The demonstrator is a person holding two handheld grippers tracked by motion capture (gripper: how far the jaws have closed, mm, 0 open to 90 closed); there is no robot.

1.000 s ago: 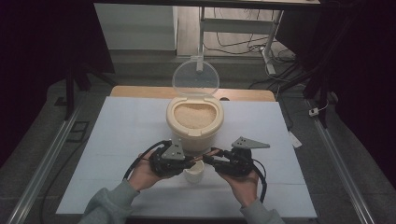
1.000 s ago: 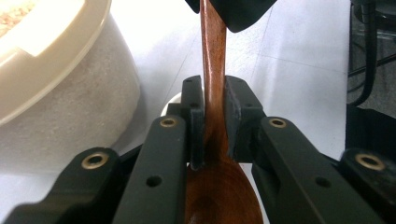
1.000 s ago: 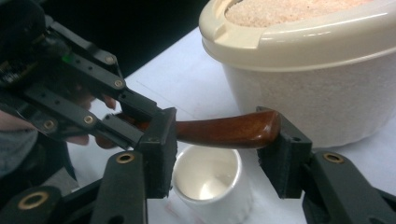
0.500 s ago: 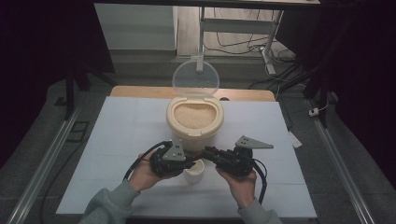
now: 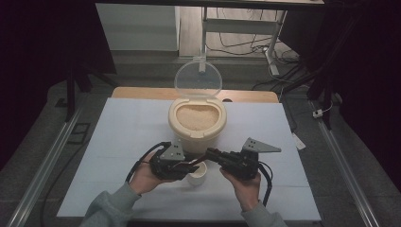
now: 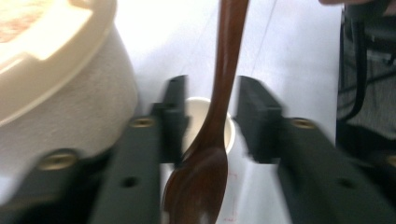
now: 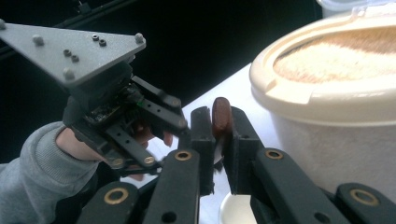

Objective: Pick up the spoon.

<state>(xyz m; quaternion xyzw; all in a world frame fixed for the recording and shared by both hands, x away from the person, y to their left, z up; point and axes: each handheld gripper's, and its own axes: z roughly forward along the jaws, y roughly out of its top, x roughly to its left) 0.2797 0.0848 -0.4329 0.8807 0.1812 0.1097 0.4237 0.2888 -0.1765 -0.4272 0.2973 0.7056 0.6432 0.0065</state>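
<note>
Tongs, right (image 7: 219,140): having just been closing, now clamped on the handle end of the wooden spoon (image 7: 222,115), pads pressed on both sides of the wood at centre frame. Tongs, left (image 6: 208,119): having just been opening, now open. Spoon shaft between the pads with a gap on each side, spoon bowl at lower centre of that frame, handle running to the top edge.

Step in hand, by judgement: handover of the spoon from left tongs to right. Location: above the white cup (image 5: 197,176) at lower centre of the high view, just in front of the cream rice container (image 5: 197,130) with clear lid (image 5: 197,80) raised. Grip taken on the right, release made on the left.

Next move, by judgement: draw the left tongs back clear of the spoon bowl without knocking it, then carry the spoon with the right tongs, probably toward the rice. Expect leverage from a grip at the far end of a long handle, so guard against swing in the pads.

Differences between views:
- From the right gripper view: pad contact on the handle end, and the rice surface at upper right.
- From the left gripper view: gaps beside the shaft, and the cup rim directly beneath.
- From the high view: overall layout on the white bench (image 5: 123,142), with contact at the spoon too small to judge.
</note>
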